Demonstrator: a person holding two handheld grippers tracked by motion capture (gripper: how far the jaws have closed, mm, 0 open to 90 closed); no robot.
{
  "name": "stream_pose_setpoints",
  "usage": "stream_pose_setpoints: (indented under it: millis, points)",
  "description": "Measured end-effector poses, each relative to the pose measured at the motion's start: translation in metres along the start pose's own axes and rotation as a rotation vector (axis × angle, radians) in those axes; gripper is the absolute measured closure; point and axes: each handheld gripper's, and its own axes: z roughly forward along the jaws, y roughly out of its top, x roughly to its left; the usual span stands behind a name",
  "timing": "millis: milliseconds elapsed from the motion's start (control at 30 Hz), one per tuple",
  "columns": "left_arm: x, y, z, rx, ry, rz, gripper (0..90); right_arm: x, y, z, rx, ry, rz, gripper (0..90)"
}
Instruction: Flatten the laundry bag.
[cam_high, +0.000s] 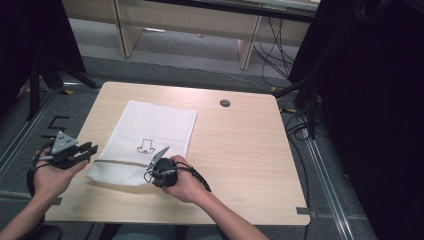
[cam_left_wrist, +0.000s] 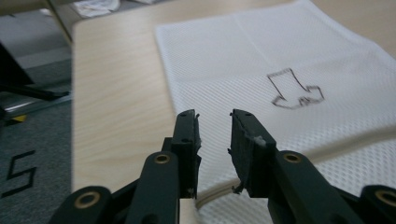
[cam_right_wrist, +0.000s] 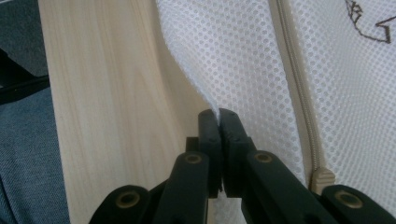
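Mesh bag (cam_high: 150, 137) flat on tabletop (cam_high: 240, 150), zip (cam_right_wrist: 299, 93) running across near the front edge. Right gripper (cam_right_wrist: 218, 116) pinched tight on the bag's near edge, mesh nipped between the pads and lifted into a fold just ahead of them. Left gripper (cam_left_wrist: 212, 119) parted to a narrow gap, nothing between the pads, poised just short of the bag's left corner.

Step in hand, by the look of it: holding the bag down at one side, readying the other side for a grip, probably toward working the zip. Next move likely calls for easing the left gripper forward onto the hem or zip end, closing only once fabric sits squarely between the pads, right grip kept firm against slipping.

Zip pull (cam_right_wrist: 322, 177) plain beside the right gripper in the right gripper view, too small to make out from the high view. Printed outline (cam_left_wrist: 294, 88) clear ahead of the left gripper in the left gripper view. Both hands and whole bag placed together in the high view.
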Motion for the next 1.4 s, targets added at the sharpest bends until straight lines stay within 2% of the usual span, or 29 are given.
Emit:
stream_pose_setpoints:
  millis: [100, 167, 200, 233, 267, 300, 333, 367, 400, 467, 567, 600, 633, 667, 700, 733, 767, 800, 833, 900, 967, 1000, 1067, 1100, 1133, 1233, 1333, 1400]
  points:
    - [-0.009, -0.003, 0.008, 0.070, -0.062, 0.057, 69.9, 0.001, -0.003, 0.001, 0.018, 0.006, 0.003, 89.7]
    - [-0.014, -0.004, 0.012, 0.106, -0.083, 0.088, 69.3, 0.001, -0.005, 0.002, 0.020, 0.011, 0.002, 89.7]
    - [-0.015, -0.004, 0.014, 0.144, -0.112, 0.140, 69.3, 0.001, -0.006, 0.003, 0.021, 0.010, -0.003, 89.8]
    - [-0.017, -0.005, 0.014, 0.166, -0.124, 0.170, 69.3, 0.001, -0.008, 0.003, 0.026, 0.016, 0.003, 89.7]
    - [-0.020, -0.006, 0.017, 0.158, -0.136, 0.149, 69.3, 0.001, -0.008, 0.003, 0.028, 0.015, -0.004, 89.7]
    - [-0.022, -0.006, 0.019, 0.160, -0.151, 0.150, 69.3, 0.002, -0.010, 0.004, 0.035, 0.013, 0.005, 89.7]
    - [-0.025, -0.008, 0.021, 0.157, -0.166, 0.122, 69.3, 0.002, -0.011, 0.004, 0.036, 0.012, 0.003, 89.6]
    - [-0.025, -0.008, 0.022, 0.171, -0.170, 0.154, 69.3, 0.002, -0.012, 0.004, 0.041, 0.018, 0.008, 89.4]
    - [-0.028, -0.010, 0.024, 0.167, -0.174, 0.138, 69.3, 0.001, -0.013, 0.004, 0.054, 0.029, 0.007, 88.8]
    - [-0.028, -0.011, 0.025, 0.179, -0.184, 0.140, 69.1, 0.003, -0.015, 0.003, 0.062, 0.035, 0.037, 83.3]
    - [-0.026, -0.012, 0.025, 0.184, -0.181, 0.127, 69.0, 0.000, -0.015, -0.005, 0.021, 0.064, 0.062, 73.6]
    - [-0.024, -0.011, 0.024, 0.170, -0.170, 0.114, 69.4, -0.002, -0.015, -0.009, 0.007, 0.060, 0.053, 72.2]
    - [-0.023, -0.011, 0.023, 0.163, -0.162, 0.105, 70.8, -0.002, -0.016, -0.015, 0.001, 0.052, 0.071, 71.5]
    - [-0.018, -0.009, 0.019, 0.195, -0.137, 0.144, 71.7, -0.004, -0.016, -0.018, -0.007, 0.045, 0.078, 71.3]
    - [-0.016, -0.010, 0.019, 0.185, -0.126, 0.113, 72.8, -0.007, -0.018, -0.023, -0.018, 0.036, 0.084, 71.0]
    - [-0.013, -0.010, 0.019, 0.204, -0.114, 0.122, 73.6, -0.011, -0.020, -0.028, -0.027, 0.022, 0.094, 72.2]
    - [-0.012, -0.012, 0.020, 0.199, -0.092, 0.092, 74.6, -0.015, -0.023, -0.032, -0.030, 0.003, 0.114, 75.8]
    - [-0.010, -0.014, 0.021, 0.211, -0.077, 0.078, 75.1, -0.020, -0.027, -0.036, -0.024, -0.022, 0.146, 82.1]
    - [-0.007, -0.015, 0.021, 0.235, -0.064, 0.091, 75.6, -0.025, -0.032, -0.040, -0.010, -0.046, 0.179, 89.6]
    - [-0.003, -0.017, 0.024, 0.262, -0.028, 0.075, 76.7, -0.035, -0.043, -0.041, 0.019, -0.078, 0.249, 90.0]
    - [0.000, -0.018, 0.025, 0.284, -0.011, 0.060, 78.0, -0.038, -0.050, -0.039, 0.039, -0.093, 0.270, 90.0]
    - [0.001, -0.020, 0.027, 0.281, -0.019, 0.046, 78.4, -0.038, -0.054, -0.037, 0.043, -0.084, 0.282, 90.0]
    - [0.001, -0.022, 0.029, 0.279, -0.030, 0.034, 79.1, -0.036, -0.058, -0.033, 0.050, -0.076, 0.275, 90.0]
    - [0.001, -0.022, 0.030, 0.303, -0.043, 0.026, 79.3, -0.033, -0.058, -0.031, 0.057, -0.063, 0.292, 90.0]
    - [0.000, -0.023, 0.031, 0.315, -0.051, 0.026, 79.5, -0.030, -0.059, -0.027, 0.063, -0.056, 0.286, 90.0]
    - [-0.002, -0.023, 0.031, 0.334, -0.072, 0.041, 80.1, -0.029, -0.061, -0.023, 0.078, -0.054, 0.281, 90.0]
    - [-0.007, -0.025, 0.033, 0.356, -0.122, 0.039, 82.5, -0.028, -0.066, -0.022, 0.093, -0.043, 0.286, 90.0]
    - [-0.011, -0.024, 0.033, 0.367, -0.135, 0.064, 83.2, -0.029, -0.068, -0.023, 0.097, -0.044, 0.284, 90.0]
